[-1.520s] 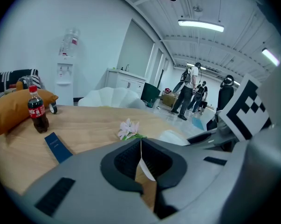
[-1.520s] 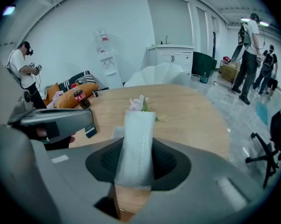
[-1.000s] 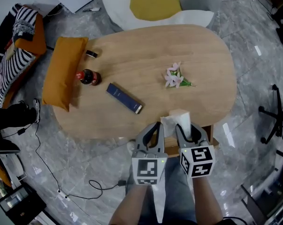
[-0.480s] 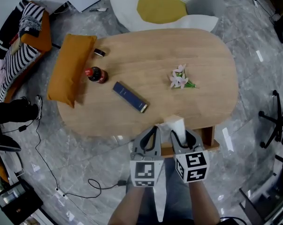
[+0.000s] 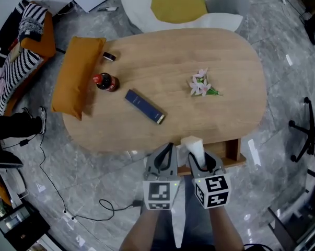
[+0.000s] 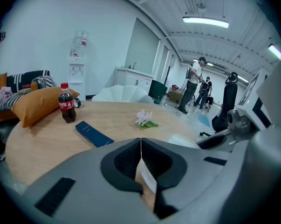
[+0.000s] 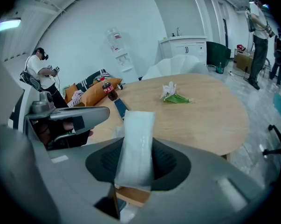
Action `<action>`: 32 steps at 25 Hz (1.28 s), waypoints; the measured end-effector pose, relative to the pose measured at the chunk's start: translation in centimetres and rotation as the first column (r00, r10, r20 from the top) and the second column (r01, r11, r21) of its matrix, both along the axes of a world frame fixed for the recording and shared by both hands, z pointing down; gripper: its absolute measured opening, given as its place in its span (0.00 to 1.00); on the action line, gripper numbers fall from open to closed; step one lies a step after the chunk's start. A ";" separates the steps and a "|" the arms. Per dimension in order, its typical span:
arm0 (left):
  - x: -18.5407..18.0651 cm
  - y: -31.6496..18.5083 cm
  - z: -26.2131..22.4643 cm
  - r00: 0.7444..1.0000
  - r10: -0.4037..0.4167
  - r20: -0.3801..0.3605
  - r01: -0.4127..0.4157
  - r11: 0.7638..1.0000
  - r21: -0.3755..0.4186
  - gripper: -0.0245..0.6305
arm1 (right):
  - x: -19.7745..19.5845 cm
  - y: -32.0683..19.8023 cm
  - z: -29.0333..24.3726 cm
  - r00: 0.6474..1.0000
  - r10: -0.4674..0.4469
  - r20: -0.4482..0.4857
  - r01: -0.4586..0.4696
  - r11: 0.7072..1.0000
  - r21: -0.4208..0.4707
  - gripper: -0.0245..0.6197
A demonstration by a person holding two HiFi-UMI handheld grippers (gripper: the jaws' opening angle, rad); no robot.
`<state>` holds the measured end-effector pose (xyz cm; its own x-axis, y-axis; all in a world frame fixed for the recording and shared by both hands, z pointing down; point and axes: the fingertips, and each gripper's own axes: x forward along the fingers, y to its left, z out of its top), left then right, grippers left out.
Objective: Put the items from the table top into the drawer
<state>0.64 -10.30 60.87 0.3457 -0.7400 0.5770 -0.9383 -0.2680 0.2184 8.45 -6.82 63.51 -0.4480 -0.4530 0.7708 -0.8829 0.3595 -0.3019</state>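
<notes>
Clearing under way at an oval wooden table [image 5: 167, 46], with the drawer [image 5: 237, 151] pulled open under the near edge, towards the right. Lying on top, big to small: an orange cushion [image 5: 76, 77] overhanging the far-left rim; a blue box [image 5: 144, 107] near the middle; a cola bottle [image 5: 105, 81] upright just beside the cushion; a flower sprig [image 5: 201, 84] well apart to the right; a small dark item [image 5: 109, 56] by the cushion's far corner, too small to identify.

Clamped upright in the right gripper [image 5: 199, 156]: a white packet [image 5: 193, 144], pads pressing its sides, poised at the table's near edge, either above the drawer's left end or just beside it, hard to tell which. Alongside, the left gripper [image 5: 165, 157], jaws pressed together on nothing.

Judged to be the carry-and-drop step for the packet: off the table top, not yet in the drawer. Called for next, by that reading: bring the packet squarely over the drawer's opening, lower it inside, then part the jaws. Worth keeping the left gripper out of the path. Box, bottle, sprig and the small item to be fetched afterwards; cushion probably too big to go in.
</notes>
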 end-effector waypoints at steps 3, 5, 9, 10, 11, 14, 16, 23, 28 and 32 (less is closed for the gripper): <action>-0.1 0.6 0.6 1.000 -0.001 0.003 0.001 1.000 -0.016 0.05 | -0.2 0.9 0.5 1.000 0.003 0.012 -0.002 1.000 -0.017 0.26; -0.2 0.8 0.8 1.000 -0.008 0.002 0.008 1.000 -0.026 0.06 | -0.4 1.4 0.7 1.000 -0.010 0.014 0.010 1.000 -0.019 0.26; -0.1 0.9 1.3 1.000 -0.005 0.003 0.005 0.999 -0.043 0.05 | -0.9 2.2 1.3 0.999 -0.016 0.030 0.018 0.999 -0.041 0.26; 0.0 0.9 1.5 1.000 0.000 0.003 0.000 0.999 -0.046 0.05 | -0.9 2.5 1.5 0.999 -0.013 0.032 0.014 0.999 -0.051 0.26; 0.1 0.9 1.6 1.000 0.004 0.003 -0.004 0.999 -0.049 0.06 | -0.9 2.8 1.8 0.999 -0.010 0.033 0.012 0.998 -0.060 0.26; -0.1 0.6 1.9 1.000 0.004 0.001 -0.004 0.999 -0.048 0.05 | -1.3 3.4 2.4 0.999 -0.008 0.039 0.011 0.997 -0.082 0.26; -0.3 0.5 1.9 1.000 0.002 0.001 -0.002 0.999 -0.046 0.06 | -1.4 3.9 2.9 0.999 -0.004 0.042 0.008 0.995 -0.098 0.26; -0.7 0.9 2.5 1.000 0.005 0.003 -0.005 0.998 -0.058 0.06 | -1.6 5.4 5.4 0.998 0.020 0.053 -0.012 0.989 -0.149 0.26; -0.6 1.2 3.0 1.000 0.013 0.001 -0.013 0.998 -0.064 0.06 | -1.4 5.3 6.6 0.996 0.055 0.064 -0.044 0.987 -0.157 0.26; -0.5 1.3 2.8 1.000 0.018 -0.015 -0.019 0.998 -0.057 0.06 | -1.5 5.5 7.4 0.998 0.035 0.056 -0.026 0.988 -0.150 0.26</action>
